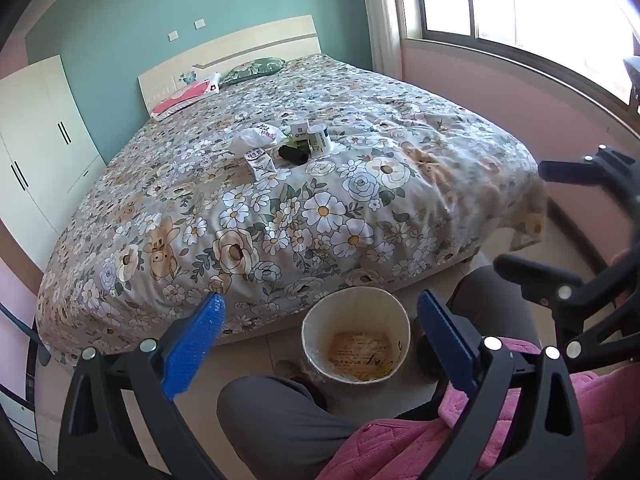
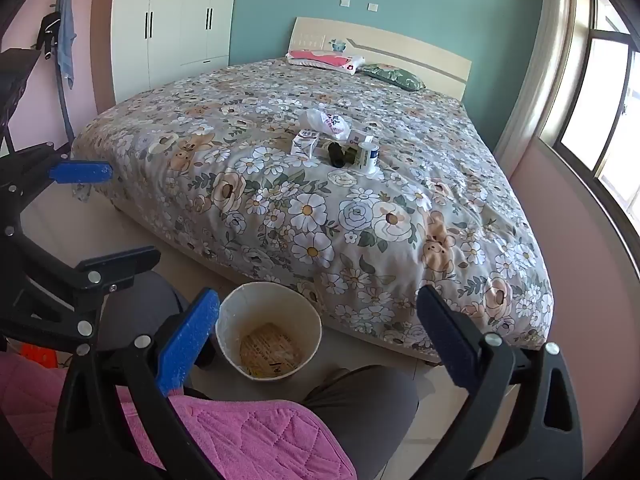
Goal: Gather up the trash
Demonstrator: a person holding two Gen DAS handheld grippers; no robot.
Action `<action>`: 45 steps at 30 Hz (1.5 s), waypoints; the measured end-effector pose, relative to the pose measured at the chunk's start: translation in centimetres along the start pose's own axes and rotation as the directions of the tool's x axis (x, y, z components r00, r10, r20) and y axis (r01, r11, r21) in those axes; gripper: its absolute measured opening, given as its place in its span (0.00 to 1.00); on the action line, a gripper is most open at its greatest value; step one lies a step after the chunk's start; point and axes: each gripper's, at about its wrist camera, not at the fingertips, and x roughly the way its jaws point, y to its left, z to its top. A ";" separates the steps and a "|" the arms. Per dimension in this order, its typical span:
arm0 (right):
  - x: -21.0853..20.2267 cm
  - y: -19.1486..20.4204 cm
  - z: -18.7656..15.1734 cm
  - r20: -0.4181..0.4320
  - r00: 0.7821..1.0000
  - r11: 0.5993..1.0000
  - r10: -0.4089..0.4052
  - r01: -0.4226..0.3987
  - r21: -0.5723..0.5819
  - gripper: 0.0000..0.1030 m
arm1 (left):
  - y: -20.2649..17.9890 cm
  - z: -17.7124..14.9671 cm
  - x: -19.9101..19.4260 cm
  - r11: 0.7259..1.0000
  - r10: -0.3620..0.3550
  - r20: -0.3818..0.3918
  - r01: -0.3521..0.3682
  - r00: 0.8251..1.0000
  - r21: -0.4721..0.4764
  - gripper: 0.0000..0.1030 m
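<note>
Several pieces of trash lie together in the middle of the floral bed: a crumpled white plastic bag, a white milk carton, a black roll, a small box and a white cup. The right wrist view shows the same bag, carton, black roll and cup. A round cream waste bin stands on the floor at the bed's foot, with only paper at its bottom. My left gripper and right gripper both hover open over the bin, holding nothing, far from the trash.
A person's grey-trousered knees and a pink quilted garment flank the bin. Two pillows lie by the headboard. A white wardrobe stands left of the bed, and a window with a pink wall to the right.
</note>
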 end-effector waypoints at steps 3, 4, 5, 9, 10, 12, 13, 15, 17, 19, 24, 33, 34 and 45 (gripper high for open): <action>0.0 -0.1 0.0 -0.001 1.000 1.000 0.002 -0.002 0.002 0.94 | 0.1 0.0 0.1 1.000 0.003 0.001 -0.003 1.000 -0.006 0.95; 0.0 -0.1 0.0 -0.002 1.000 1.000 0.002 -0.002 0.002 0.94 | 0.1 0.0 0.1 1.000 0.002 0.001 -0.002 1.000 -0.008 0.95; -0.1 0.0 0.0 0.001 1.000 1.000 -0.002 0.002 -0.002 0.94 | 0.1 0.0 0.2 1.000 0.002 0.000 -0.002 1.000 -0.010 0.95; -0.2 0.0 0.1 0.002 1.000 1.000 -0.001 0.001 0.000 0.94 | 0.5 0.0 -0.2 1.000 0.000 0.009 0.000 1.000 -0.005 0.95; -0.2 0.0 0.1 0.002 1.000 1.000 -0.002 0.002 0.000 0.94 | 0.5 0.0 -0.2 1.000 0.000 0.009 0.000 1.000 -0.006 0.95; -0.2 0.1 0.1 0.001 1.000 1.000 -0.001 0.001 0.001 0.94 | 0.5 0.0 -0.2 1.000 -0.001 0.007 0.001 1.000 -0.009 0.95; -0.2 0.0 0.1 0.002 1.000 1.000 0.000 0.000 -0.001 0.94 | 0.5 0.0 -0.2 1.000 -0.001 0.007 0.001 1.000 -0.010 0.95; -0.3 0.0 0.1 0.003 1.000 1.000 0.000 0.000 0.000 0.94 | 0.6 0.0 -0.2 1.000 -0.001 0.007 0.001 1.000 -0.010 0.95; -0.3 0.0 0.2 0.003 1.000 1.000 0.002 -0.002 0.000 0.94 | 0.4 0.0 -0.2 1.000 -0.002 0.007 0.002 1.000 -0.007 0.95; -0.3 0.0 0.2 0.003 1.000 1.000 0.002 -0.002 0.000 0.94 | 0.4 0.0 -0.2 1.000 -0.002 0.008 0.002 1.000 -0.008 0.95; -0.3 0.1 0.2 0.004 1.000 1.000 0.001 -0.001 0.000 0.94 | 0.1 0.0 -0.1 1.000 -0.002 0.007 0.002 1.000 -0.008 0.95; -0.4 0.1 -0.1 0.005 1.000 1.000 -0.002 0.002 0.003 0.94 | 0.1 0.0 -0.2 1.000 -0.002 0.007 0.002 1.000 -0.007 0.95; -0.4 0.1 0.2 0.005 1.000 1.000 -0.002 0.002 0.003 0.94 | 0.1 0.0 -0.2 1.000 -0.001 0.007 0.001 1.000 -0.007 0.95; -0.2 0.2 0.0 0.005 1.000 1.000 -0.003 0.003 0.001 0.94 | 0.1 0.0 -0.4 1.000 -0.002 0.006 0.002 1.000 -0.007 0.95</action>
